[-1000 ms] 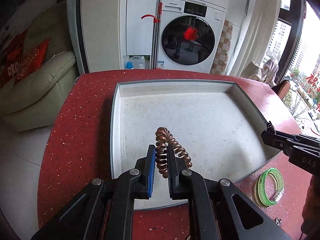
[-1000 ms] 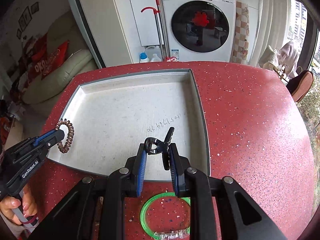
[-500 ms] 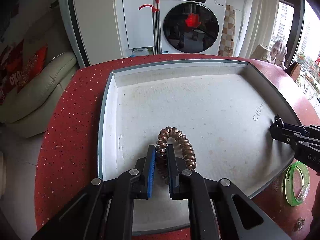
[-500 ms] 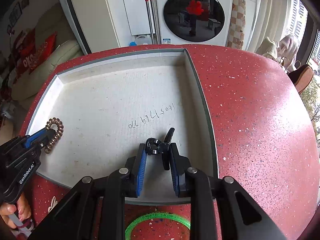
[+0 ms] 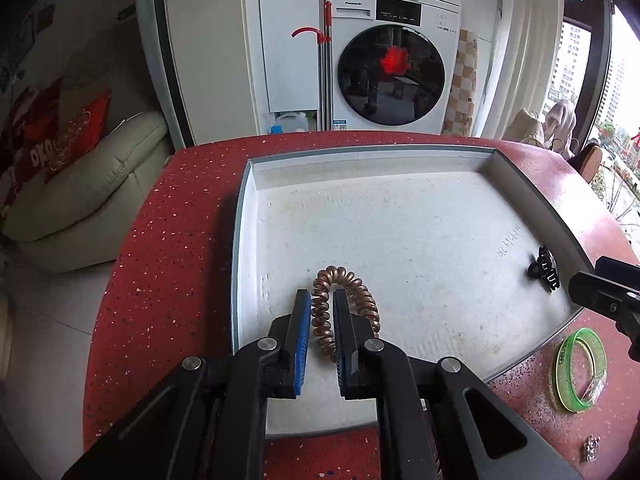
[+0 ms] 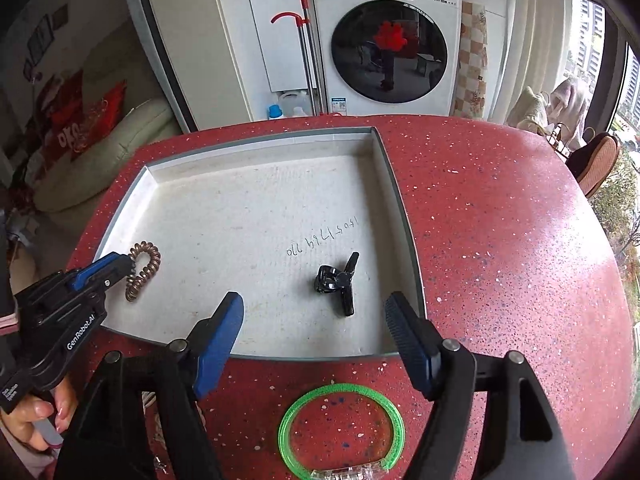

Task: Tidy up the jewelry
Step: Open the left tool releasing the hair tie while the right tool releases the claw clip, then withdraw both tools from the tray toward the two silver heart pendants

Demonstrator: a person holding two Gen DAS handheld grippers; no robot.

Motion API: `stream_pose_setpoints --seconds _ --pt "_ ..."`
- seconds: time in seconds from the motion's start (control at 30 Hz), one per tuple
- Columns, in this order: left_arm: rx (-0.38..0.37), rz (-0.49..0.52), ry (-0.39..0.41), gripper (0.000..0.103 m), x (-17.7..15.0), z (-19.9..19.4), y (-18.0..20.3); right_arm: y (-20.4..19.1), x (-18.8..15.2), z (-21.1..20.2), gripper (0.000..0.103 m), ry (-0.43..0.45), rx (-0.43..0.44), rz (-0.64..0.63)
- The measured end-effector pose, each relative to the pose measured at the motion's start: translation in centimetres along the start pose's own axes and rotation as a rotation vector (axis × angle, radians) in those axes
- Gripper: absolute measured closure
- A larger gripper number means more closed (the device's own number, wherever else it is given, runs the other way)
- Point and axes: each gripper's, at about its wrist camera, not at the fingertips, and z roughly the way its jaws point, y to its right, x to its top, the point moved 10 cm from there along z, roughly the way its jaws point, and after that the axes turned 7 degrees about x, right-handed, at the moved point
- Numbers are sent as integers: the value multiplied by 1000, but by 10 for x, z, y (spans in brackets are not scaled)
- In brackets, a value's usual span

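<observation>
- Left gripper (image 5: pixel 322 312) clamps the coil tie (image 5: pixel 344 304), low over the tray (image 5: pixel 248 184); opening unevenly could snag the coil on a pad.
- Right gripper (image 6: pixel 314 316) jaws are opening, nothing between them; the clip (image 6: pixel 338 280) lies free in the tray.
- The bangle (image 6: pixel 340 428) sits outside on the table (image 6: pixel 500 220); a careless reach could knock it away.
</observation>
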Motion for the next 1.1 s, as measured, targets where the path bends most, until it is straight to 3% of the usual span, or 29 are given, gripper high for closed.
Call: stream_pose_setpoints --seconds 0.07,0.13,0.17,0.47,0.53,0.73,1.1 --pt "-7 -5 0 72 0 -4 0 0 -2 -9 26 11 11 16" --pt "-13 -15 -1 16 -2 -9 -1 0 -7 -17 24 11 18 35" --pt "-13 -32 14 0 -1 -14 -2 0 -9 -21 24 9 21 44" --pt "-56 -14 113 0 2 -70 -2 -5 -36 -57 13 53 53 94" --pt "-72 -10 121 0 -3 -84 -3 -7 -42 -66 0 83 63 108" --pt "-130 -6 95 0 -40 -116 -2 -11 -69 -86 0 136 109 163" --pt "-74 -14 -10 0 -121 -130 -8 4 -127 -106 0 90 59 184"
